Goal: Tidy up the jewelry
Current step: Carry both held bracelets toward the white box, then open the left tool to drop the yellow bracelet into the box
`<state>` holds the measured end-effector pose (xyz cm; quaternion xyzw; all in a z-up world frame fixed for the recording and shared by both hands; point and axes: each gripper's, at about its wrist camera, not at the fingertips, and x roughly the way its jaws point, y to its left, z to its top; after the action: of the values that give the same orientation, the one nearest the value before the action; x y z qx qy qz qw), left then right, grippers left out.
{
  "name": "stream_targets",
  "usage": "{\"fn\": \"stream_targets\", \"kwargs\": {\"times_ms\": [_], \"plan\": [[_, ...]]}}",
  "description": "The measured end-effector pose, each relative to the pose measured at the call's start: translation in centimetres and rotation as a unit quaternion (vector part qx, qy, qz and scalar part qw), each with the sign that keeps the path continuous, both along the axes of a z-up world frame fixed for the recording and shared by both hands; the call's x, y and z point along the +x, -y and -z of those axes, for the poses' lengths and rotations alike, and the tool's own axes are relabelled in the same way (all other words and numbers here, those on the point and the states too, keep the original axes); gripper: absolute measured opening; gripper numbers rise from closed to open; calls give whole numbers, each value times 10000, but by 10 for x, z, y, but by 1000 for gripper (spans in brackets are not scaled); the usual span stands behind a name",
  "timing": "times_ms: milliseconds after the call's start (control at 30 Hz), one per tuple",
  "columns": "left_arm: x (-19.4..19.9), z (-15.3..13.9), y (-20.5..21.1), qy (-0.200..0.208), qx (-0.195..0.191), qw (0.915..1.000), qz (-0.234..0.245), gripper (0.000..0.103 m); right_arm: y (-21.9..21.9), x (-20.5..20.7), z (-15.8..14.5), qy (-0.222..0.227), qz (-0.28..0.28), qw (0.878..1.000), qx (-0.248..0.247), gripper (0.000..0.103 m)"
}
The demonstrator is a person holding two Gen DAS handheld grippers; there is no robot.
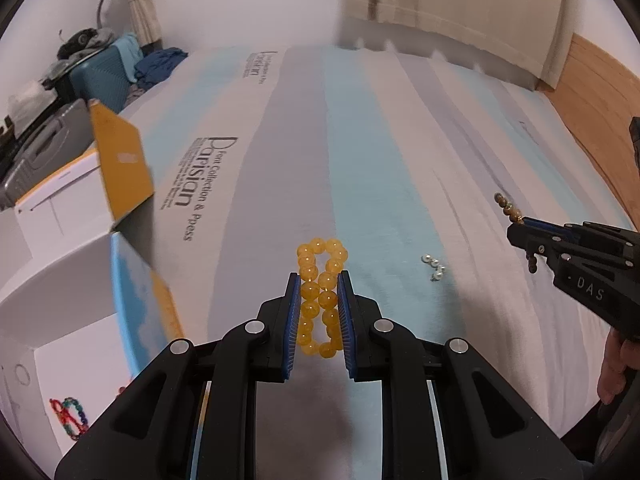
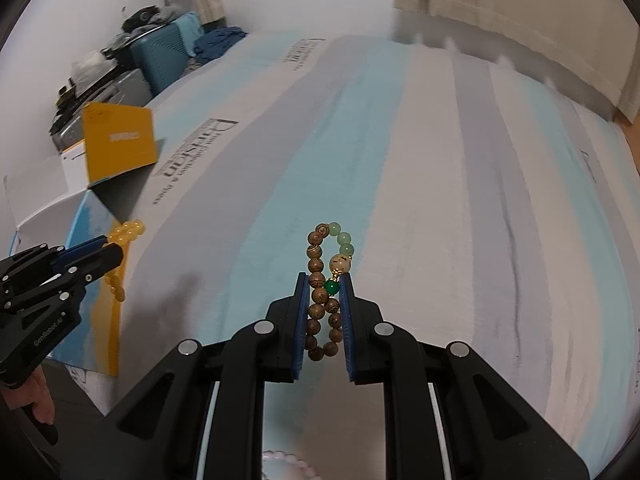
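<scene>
Both grippers loaded, box off to the left.

Left gripper [image 1: 319, 280] is clamped on the yellow bracelet [image 1: 321, 300], its loop squeezed long along the fingers. Right gripper [image 2: 325, 280] is clamped on the wood bracelet [image 2: 323, 300] the same way. Both are held over the bed [image 1: 360, 140]. The open box [image 1: 60, 280], a colourful bracelet [image 1: 68, 418] inside, lies left of the left jaws, so the left hand is nearer and likely drops first. Pearl studs [image 1: 433, 267] sit on the bed between the grippers.

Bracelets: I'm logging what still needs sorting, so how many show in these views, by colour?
Yellow bracelet, in the left gripper: 1
Brown wooden bracelet, in the right gripper: 1
Multicoloured bracelet, in the white box: 1
Pale bracelet, partly hidden: 1
Total: 4
</scene>
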<state>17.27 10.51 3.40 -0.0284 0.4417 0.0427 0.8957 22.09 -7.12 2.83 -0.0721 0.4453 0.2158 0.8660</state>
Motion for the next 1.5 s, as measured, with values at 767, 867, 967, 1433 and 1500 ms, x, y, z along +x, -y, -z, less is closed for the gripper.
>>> {"fn": "stream_targets", "kwargs": {"times_ms": [767, 867, 967, 1433, 1500], "plan": [[-62, -42, -72, 358, -38, 9979, -539, 17, -117, -47, -31, 325, -895, 9954, 142, 14], [-71, -47, -82, 432, -92, 9974, -572, 18, -129, -54, -36, 399, -1004, 9940, 177, 14], [-81, -49, -93, 458, -115, 9969, -633, 18, -142, -63, -38, 461, -1111, 9926, 149, 14], [-130, -38, -176, 303, -187, 9927, -1154, 18, -237, -111, -40, 290, -1767, 9836, 233, 14], [-137, -34, -189, 226, -184, 9917, -1251, 18, -255, -118, -37, 247, -1898, 9813, 190, 14]]}}
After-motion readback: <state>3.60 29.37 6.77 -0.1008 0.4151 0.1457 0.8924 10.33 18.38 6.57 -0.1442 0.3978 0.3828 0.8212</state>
